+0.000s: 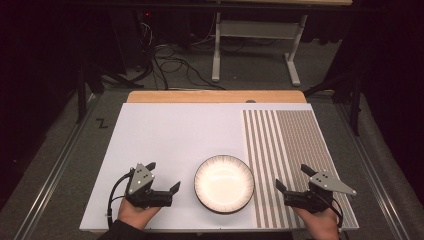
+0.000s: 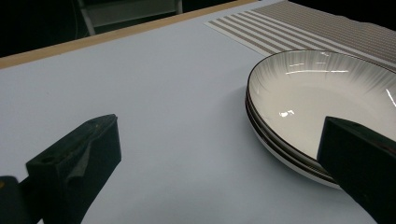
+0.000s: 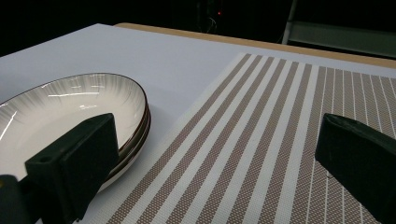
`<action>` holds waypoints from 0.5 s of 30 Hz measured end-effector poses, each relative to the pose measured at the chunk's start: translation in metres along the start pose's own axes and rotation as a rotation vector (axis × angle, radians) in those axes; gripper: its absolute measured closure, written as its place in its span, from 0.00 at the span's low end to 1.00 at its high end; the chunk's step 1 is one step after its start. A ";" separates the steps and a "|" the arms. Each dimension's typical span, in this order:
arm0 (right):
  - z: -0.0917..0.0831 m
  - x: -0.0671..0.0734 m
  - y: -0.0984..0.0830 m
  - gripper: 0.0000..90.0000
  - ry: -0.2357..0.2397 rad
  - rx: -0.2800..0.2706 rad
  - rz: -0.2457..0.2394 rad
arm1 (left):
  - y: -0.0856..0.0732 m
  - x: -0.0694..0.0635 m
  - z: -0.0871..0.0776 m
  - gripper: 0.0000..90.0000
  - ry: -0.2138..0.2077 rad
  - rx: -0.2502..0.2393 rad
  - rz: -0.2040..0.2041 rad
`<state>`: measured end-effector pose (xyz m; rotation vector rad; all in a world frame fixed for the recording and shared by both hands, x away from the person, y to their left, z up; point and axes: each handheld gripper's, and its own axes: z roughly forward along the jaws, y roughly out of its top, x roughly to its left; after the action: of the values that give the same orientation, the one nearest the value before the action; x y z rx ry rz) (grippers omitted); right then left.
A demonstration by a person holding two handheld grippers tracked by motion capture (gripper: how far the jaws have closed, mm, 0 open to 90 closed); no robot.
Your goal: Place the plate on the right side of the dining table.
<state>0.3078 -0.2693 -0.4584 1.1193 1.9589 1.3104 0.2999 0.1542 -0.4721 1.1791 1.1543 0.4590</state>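
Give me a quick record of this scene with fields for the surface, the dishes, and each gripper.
surface: white table, striped mat on its right part
dishes: stacked plates at front centre, top one empty
left gripper: open, left of plates, holding nothing
right gripper: open, over the mat, right of plates, holding nothing

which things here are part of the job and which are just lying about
Likely in play: stacked plates, between the open left claw and open right claw.

Just about: striped mat, wooden table edge, floor cables, white desk frame.
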 end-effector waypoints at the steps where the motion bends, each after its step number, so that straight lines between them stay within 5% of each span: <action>1: 0.000 0.000 0.000 0.00 0.001 0.000 -0.006 | 0.000 0.000 0.000 0.01 0.004 0.000 0.008; 15: 0.001 0.001 0.001 0.00 0.012 -0.010 -0.019 | 0.000 -0.003 -0.002 0.01 -0.014 -0.005 -0.008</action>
<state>0.3085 -0.2679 -0.4579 1.0884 1.9649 1.3188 0.2972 0.1523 -0.4710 1.1711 1.1446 0.4470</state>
